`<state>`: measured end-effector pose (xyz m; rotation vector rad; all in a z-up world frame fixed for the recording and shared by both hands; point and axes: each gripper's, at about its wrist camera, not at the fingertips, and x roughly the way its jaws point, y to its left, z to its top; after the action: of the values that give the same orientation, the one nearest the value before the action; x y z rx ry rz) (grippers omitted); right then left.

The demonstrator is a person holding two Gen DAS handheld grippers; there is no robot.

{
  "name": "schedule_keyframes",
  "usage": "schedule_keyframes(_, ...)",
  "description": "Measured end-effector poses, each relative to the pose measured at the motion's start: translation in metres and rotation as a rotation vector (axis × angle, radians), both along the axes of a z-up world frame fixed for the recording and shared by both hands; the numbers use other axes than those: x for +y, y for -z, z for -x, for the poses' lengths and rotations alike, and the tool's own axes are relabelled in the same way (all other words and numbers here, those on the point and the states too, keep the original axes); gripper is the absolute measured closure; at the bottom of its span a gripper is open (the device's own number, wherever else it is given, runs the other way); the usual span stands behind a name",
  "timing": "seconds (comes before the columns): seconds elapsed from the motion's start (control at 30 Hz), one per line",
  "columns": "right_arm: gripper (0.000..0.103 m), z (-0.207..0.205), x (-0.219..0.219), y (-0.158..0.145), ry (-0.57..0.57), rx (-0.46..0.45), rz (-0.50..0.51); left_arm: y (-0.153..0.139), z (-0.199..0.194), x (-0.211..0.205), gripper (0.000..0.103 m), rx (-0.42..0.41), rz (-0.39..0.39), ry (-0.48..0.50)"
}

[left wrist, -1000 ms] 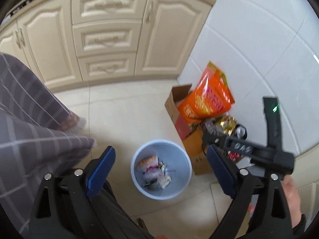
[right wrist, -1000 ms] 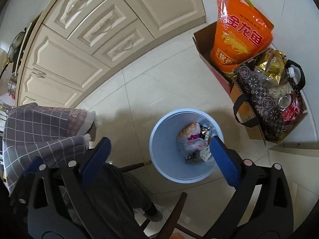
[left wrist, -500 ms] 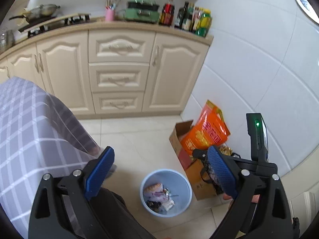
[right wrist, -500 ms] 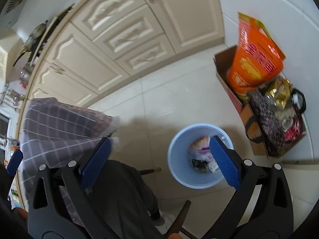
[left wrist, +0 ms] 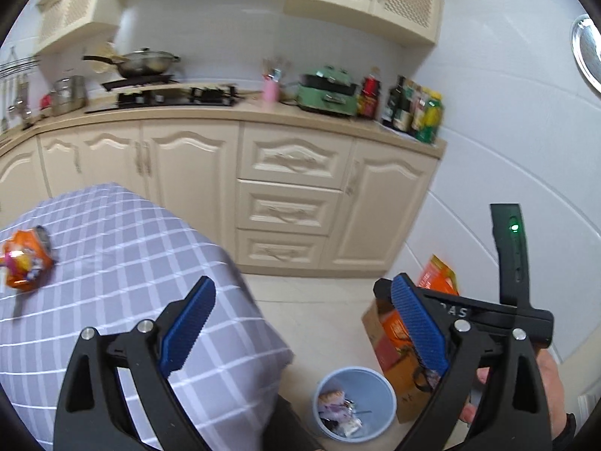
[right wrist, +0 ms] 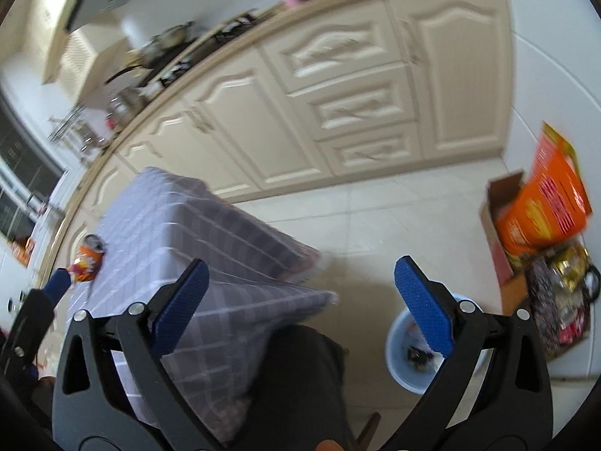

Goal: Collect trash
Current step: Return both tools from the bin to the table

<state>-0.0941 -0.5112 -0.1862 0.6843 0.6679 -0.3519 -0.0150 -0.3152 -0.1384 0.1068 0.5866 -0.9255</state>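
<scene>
A light blue bin (left wrist: 355, 403) stands on the floor with wrappers in it, also low in the right wrist view as the bin (right wrist: 400, 353). An orange crushed snack packet (left wrist: 24, 261) lies on the checked tablecloth (left wrist: 124, 255) at the far left; the same packet (right wrist: 87, 259) shows in the right wrist view. My left gripper (left wrist: 302, 323) is open and empty, high above the table's corner. My right gripper (right wrist: 300, 293) is open and empty too, above the table edge and floor. The right tool's black body (left wrist: 514, 293) sits beside the left one.
Cream cabinets (left wrist: 293, 195) with a cluttered counter run along the back. A cardboard box with an orange bag (right wrist: 541, 210) and a patterned tote (right wrist: 559, 300) stand by the white tiled wall. Pale floor tiles (right wrist: 368, 225) lie between table and box. A dark chair (right wrist: 300, 383) sits below.
Both grippers rose and tilted up from over the bin toward the kitchen. The table top and the orange packet came into view; the bin dropped low in both views.
</scene>
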Motion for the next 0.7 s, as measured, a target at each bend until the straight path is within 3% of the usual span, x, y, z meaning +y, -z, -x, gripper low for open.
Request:
schedule_keyframes(0.43, 0.006, -0.080, 0.097, -0.063, -0.210, -0.113, 0.101, -0.037, -0.049, 0.118, 0.009, -0.078, 0.065, -0.234)
schedule_keyframes(0.7, 0.006, -0.119, 0.151, -0.090, -0.306, -0.139, 0.188, -0.040, -0.087, 0.181, 0.008, -0.135, 0.025, -0.408)
